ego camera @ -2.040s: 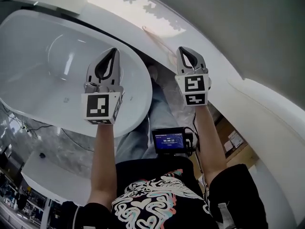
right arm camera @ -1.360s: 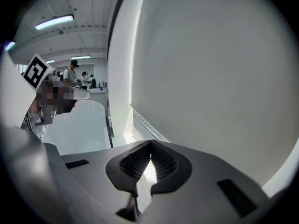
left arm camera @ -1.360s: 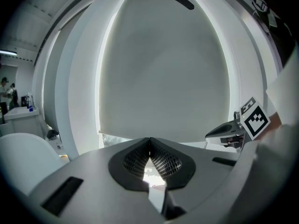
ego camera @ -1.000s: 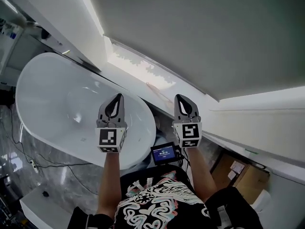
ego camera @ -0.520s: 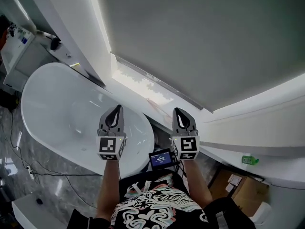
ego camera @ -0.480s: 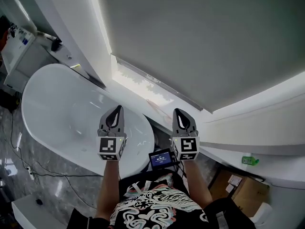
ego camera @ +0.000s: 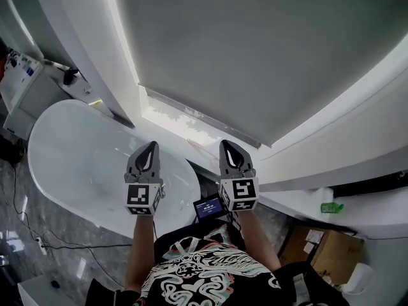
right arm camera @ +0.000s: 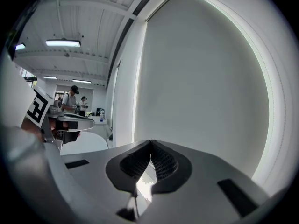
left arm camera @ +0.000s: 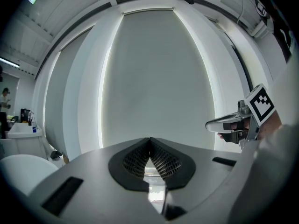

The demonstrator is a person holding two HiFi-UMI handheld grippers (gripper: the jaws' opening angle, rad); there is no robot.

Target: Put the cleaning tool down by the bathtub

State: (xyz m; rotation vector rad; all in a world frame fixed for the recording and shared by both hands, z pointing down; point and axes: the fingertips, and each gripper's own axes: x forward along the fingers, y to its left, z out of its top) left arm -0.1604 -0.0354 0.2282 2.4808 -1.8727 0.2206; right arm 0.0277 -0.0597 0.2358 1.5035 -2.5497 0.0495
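Both grippers are held up side by side in front of a grey window blind [ego camera: 255,50]. My left gripper [ego camera: 152,145] is over the near end of the white bathtub [ego camera: 70,152], jaws shut with nothing between them [left arm camera: 149,139]. My right gripper [ego camera: 227,144] is to the right of the tub, over the white sill [ego camera: 191,123], also shut and empty [right arm camera: 151,142]. No cleaning tool is in either gripper. A thin pale strip [ego camera: 195,145] lies on the sill between the two grippers; what it is cannot be made out.
A small screen [ego camera: 207,207] hangs at the person's chest. A green item [ego camera: 331,207] sits on the white ledge at right, with a cardboard box [ego camera: 319,250] below it. A counter with bottles [ego camera: 19,65] stands beyond the tub. People [right arm camera: 71,99] stand far off.
The head view has tilted upward, so more of the blind and less of the floor shows. Both grippers stay shut and side by side, now slightly closer together.
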